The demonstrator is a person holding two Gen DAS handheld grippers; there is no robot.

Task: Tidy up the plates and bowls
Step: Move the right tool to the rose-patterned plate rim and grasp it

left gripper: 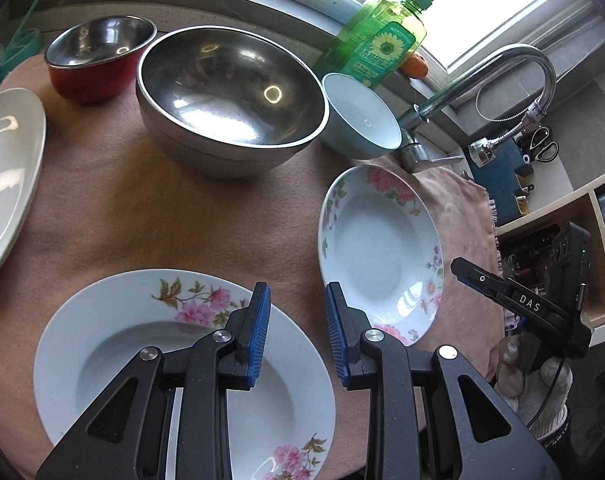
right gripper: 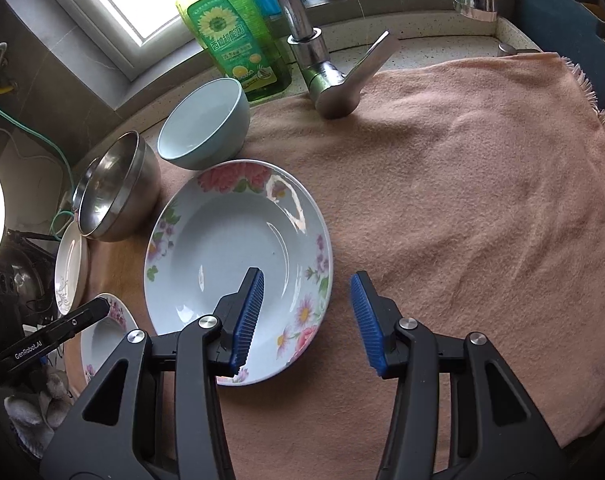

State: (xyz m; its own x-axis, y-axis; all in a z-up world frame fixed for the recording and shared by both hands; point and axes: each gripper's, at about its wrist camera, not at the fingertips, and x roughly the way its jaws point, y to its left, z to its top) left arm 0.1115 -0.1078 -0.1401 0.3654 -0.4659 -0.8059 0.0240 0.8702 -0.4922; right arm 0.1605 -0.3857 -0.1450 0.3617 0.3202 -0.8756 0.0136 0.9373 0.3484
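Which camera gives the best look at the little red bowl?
The left wrist view: the red bowl stands whole at the back left, shiny metal inside, beside the large steel bowl. The right wrist view does not show it.

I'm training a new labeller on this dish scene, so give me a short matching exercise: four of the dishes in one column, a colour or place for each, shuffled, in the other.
Dishes:
1. small steel bowl
2. large steel bowl
3. ceramic bowl
4. deep plate

Descriptions:
A. flowered rim, under the right gripper
B. red outside
C. pale blue, next to the green soap bottle
D. plain metal, middle of the pink cloth

Pairs: 1-B, 2-D, 3-C, 4-A
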